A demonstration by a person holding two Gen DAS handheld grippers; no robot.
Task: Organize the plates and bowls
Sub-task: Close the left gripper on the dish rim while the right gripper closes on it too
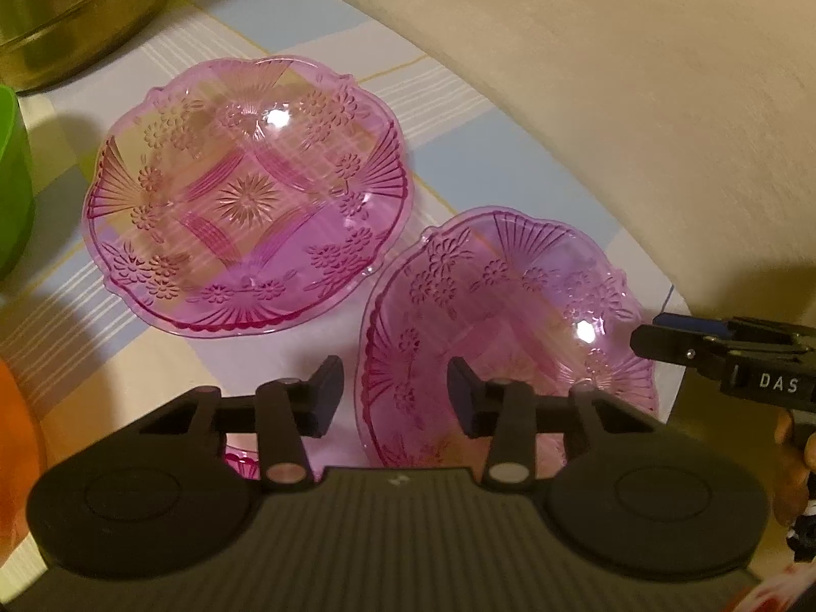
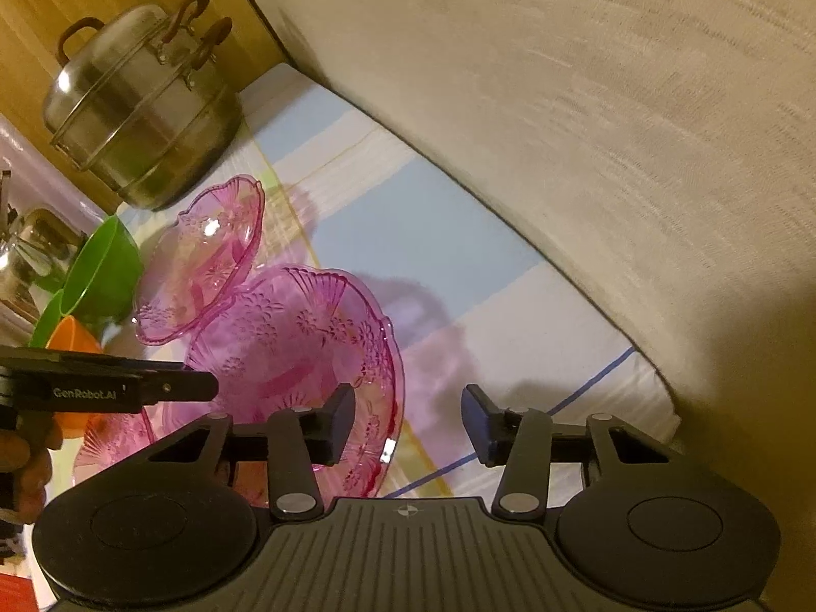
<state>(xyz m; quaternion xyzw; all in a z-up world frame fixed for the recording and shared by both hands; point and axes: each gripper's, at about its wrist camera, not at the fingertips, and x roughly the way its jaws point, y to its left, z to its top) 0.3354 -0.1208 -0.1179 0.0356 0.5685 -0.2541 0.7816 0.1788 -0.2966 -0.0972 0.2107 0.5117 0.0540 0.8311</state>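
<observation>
Two see-through pink patterned bowls rest on a striped cloth. The far bowl (image 1: 245, 199) (image 2: 204, 265) lies up and to the left. The near bowl (image 1: 505, 331) (image 2: 296, 352) sits between both grippers. My left gripper (image 1: 398, 395) straddles its left rim, with a gap at both pads. My right gripper (image 2: 408, 423) straddles the opposite rim, its pads also clear of it. Each gripper shows in the other's view: the right gripper (image 1: 647, 336) and the left gripper (image 2: 204, 387). A third pink piece (image 2: 112, 438) peeks out at the near left.
A steel steamer pot (image 2: 143, 117) stands at the back left on the cloth (image 2: 408, 234). A green bowl (image 2: 102, 275), an orange bowl (image 2: 76, 336) and a shiny kettle (image 2: 30, 250) crowd the left side. A beige wall (image 2: 612, 153) bounds the cloth on the right.
</observation>
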